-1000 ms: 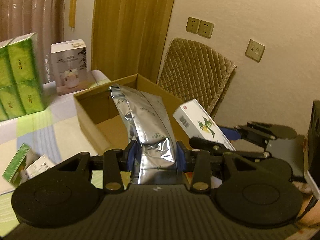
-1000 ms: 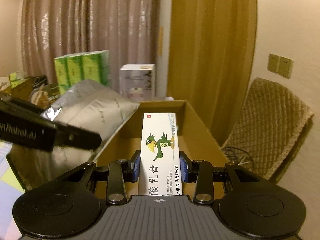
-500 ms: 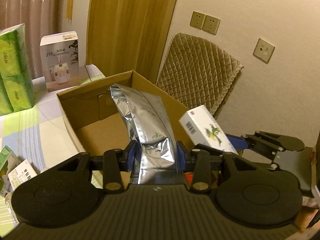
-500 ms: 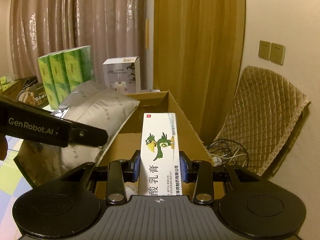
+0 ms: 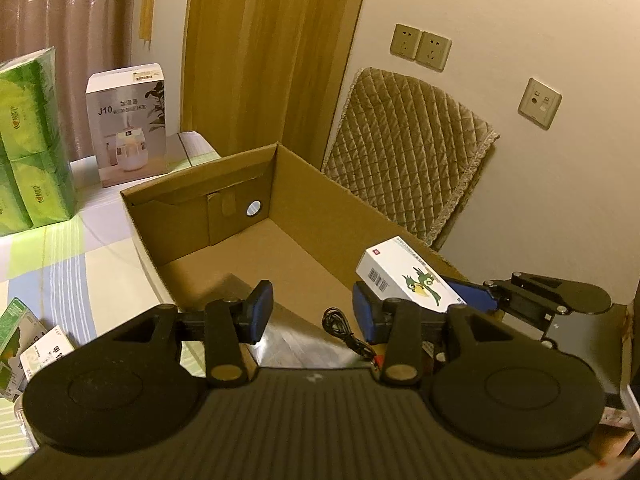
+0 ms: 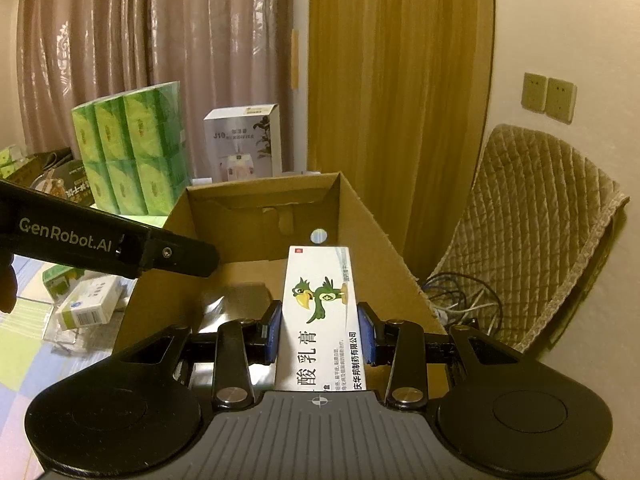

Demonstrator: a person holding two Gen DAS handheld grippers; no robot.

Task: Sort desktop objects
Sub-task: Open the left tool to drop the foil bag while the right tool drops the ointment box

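The left gripper [image 5: 307, 312] hangs wide open and empty over the cardboard box [image 5: 304, 200], its silver pouch [image 5: 296, 344] lying inside, while the right gripper [image 6: 319, 332] clamps the white bird-printed carton [image 6: 320, 320] above the box, which I'd say goes in next.

Right gripper [image 6: 319, 334] fingers clamp white parrot box [image 6: 320, 320] over open cardboard box [image 6: 376, 224]; silver pouch [image 6: 232, 304] inside
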